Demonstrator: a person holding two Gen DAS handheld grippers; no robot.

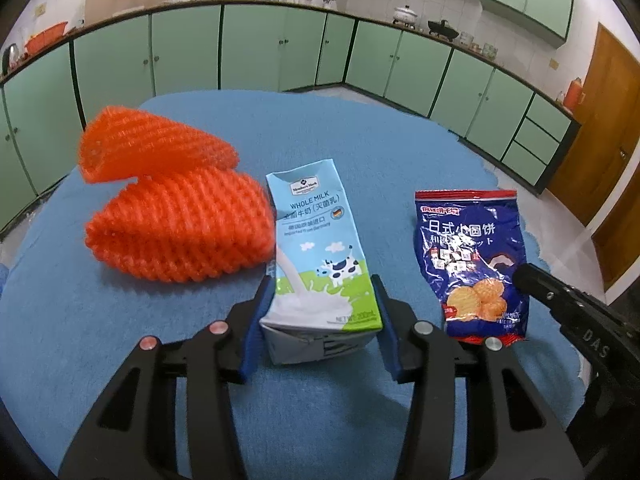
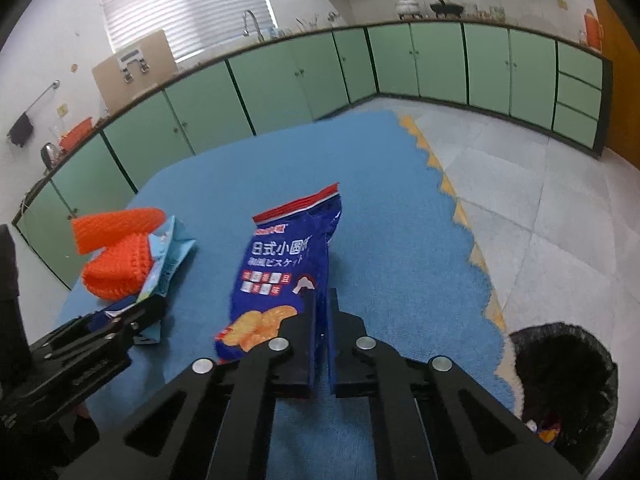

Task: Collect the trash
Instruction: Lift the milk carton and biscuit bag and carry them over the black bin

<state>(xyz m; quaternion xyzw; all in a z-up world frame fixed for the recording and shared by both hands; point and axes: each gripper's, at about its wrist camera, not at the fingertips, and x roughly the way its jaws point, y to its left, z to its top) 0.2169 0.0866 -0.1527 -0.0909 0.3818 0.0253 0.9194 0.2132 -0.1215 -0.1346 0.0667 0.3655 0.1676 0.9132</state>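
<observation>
A light-blue whole-milk carton (image 1: 316,264) lies on the blue table cover (image 1: 360,152), between the blue pads of my left gripper (image 1: 320,300), whose jaws touch its sides. My right gripper (image 2: 320,312) is shut on the edge of a dark-blue biscuit bag (image 2: 288,276) and holds it tilted up off the cover. The bag also shows in the left wrist view (image 1: 472,260), with the right gripper (image 1: 520,272) at its right edge. Two orange foam nets (image 1: 176,208) lie left of the carton. In the right wrist view the nets (image 2: 116,260) and carton (image 2: 168,260) sit at the left.
A bin lined with a black bag (image 2: 568,392) stands on the tiled floor (image 2: 540,200) below the table's right edge, with some trash inside. Green kitchen cabinets (image 1: 256,48) run along the far wall. A brown door (image 1: 600,128) is at the right.
</observation>
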